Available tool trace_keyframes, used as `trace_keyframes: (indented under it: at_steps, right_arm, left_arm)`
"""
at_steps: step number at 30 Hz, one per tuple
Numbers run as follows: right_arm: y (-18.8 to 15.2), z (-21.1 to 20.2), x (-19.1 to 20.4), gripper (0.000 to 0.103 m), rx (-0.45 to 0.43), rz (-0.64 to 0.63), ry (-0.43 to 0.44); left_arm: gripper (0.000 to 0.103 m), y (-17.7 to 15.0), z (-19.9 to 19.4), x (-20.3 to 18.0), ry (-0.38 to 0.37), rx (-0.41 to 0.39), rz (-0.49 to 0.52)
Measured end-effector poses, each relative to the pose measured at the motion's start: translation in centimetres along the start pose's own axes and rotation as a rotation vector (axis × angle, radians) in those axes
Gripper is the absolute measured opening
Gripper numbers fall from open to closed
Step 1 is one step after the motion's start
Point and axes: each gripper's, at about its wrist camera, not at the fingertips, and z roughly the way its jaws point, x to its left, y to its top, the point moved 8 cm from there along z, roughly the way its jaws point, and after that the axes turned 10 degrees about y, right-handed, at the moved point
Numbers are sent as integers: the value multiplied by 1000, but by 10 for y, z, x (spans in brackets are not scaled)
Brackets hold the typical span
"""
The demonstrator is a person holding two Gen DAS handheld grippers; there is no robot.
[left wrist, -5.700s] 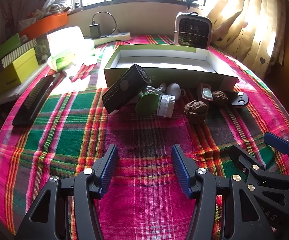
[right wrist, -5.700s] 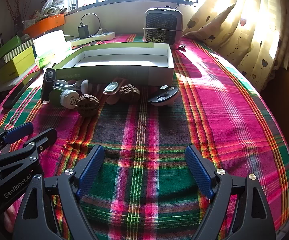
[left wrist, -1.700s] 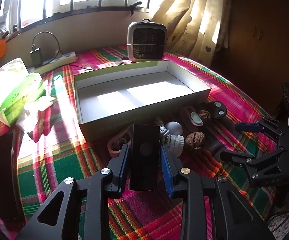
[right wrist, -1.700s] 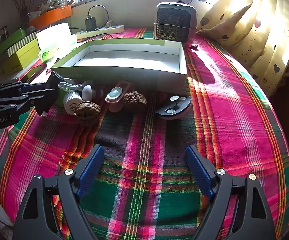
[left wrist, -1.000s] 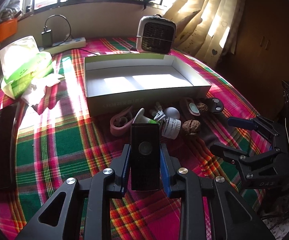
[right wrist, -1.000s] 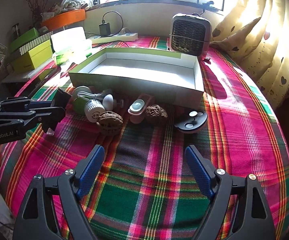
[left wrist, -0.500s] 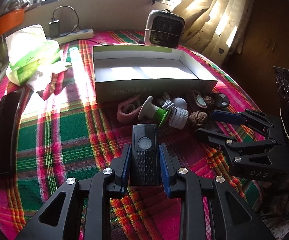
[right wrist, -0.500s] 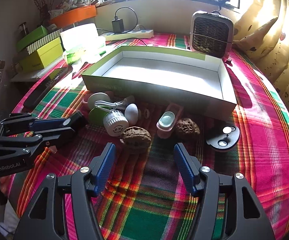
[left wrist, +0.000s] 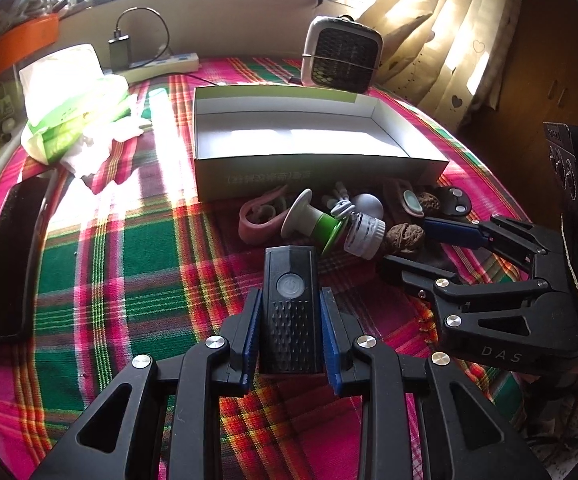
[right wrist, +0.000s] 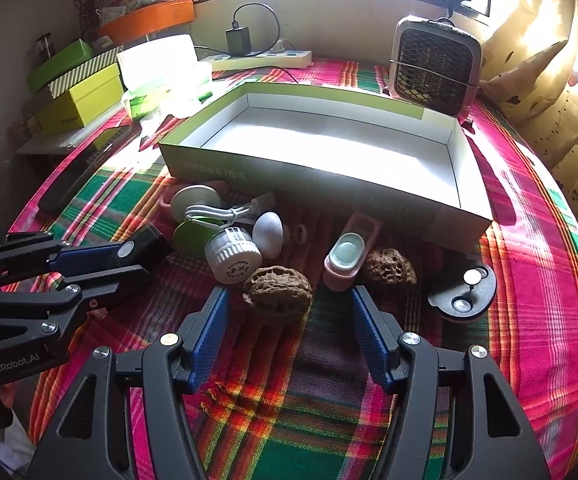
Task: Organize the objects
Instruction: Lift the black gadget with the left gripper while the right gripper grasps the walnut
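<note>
L gripper point(left wrist: 290, 330) is clamped on the black light point(left wrist: 290, 312), blue fingers point(left wrist: 250, 332) pressed on both long sides, button face up, front end poking out past the tips. It hangs low over the plaid cloth point(left wrist: 129, 280), just short of the clutter pile, aimed straight at the open box point(left wrist: 317, 168). R gripper point(right wrist: 289, 336) has fingers point(right wrist: 211, 332) spread wide, tips down near the cloth, bracketing the near walnut point(right wrist: 277, 292), which sits closer to the left finger, not touching either as far as I can tell. Box looks empty inside; everything else sits in a row against its near wall: white cap jar point(right wrist: 233, 258), egg-shaped thing point(right wrist: 267, 234), pink case point(right wrist: 349, 256), second walnut point(right wrist: 389, 266), black disc point(right wrist: 461, 292). IMO step in hand = walnut pickup w/ R while L carries the light to the box. Tips: shift R a bit left to centre the walnut before closing, it's round and bumpy so an off-centre squeeze will likely squirt it out; close slow. The cap jar is just beside the walnut, watch the left finger doesn't nudge it. For L: lift enough to clear the pile and the box's near wall, then lay the light flat, don't drop it. The two grippers are close, R seen at L's right side, so sequence the moves, not both at once.
</note>
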Motion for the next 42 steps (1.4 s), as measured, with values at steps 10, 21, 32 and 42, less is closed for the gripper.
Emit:
trace_keyframes:
  at_steps: [10,21,32,42]
  right_arm:
    - [1,0,0,43,-5,-10,-12]
    - [2,-1,2,35,-8,-10,-5]
    - [0,-2,3,35,-9,-10,0]
    - [-2,-5,5,35,-17,-13,2]
  left_arm:
    - [25,0,1,-2,62,0,0]
    - [24,-2,0,-3,98,-4,14]
    - [24,-3,-1,-4,111,-4,10]
    - [24,-4,-4,-3,126,-1,11]
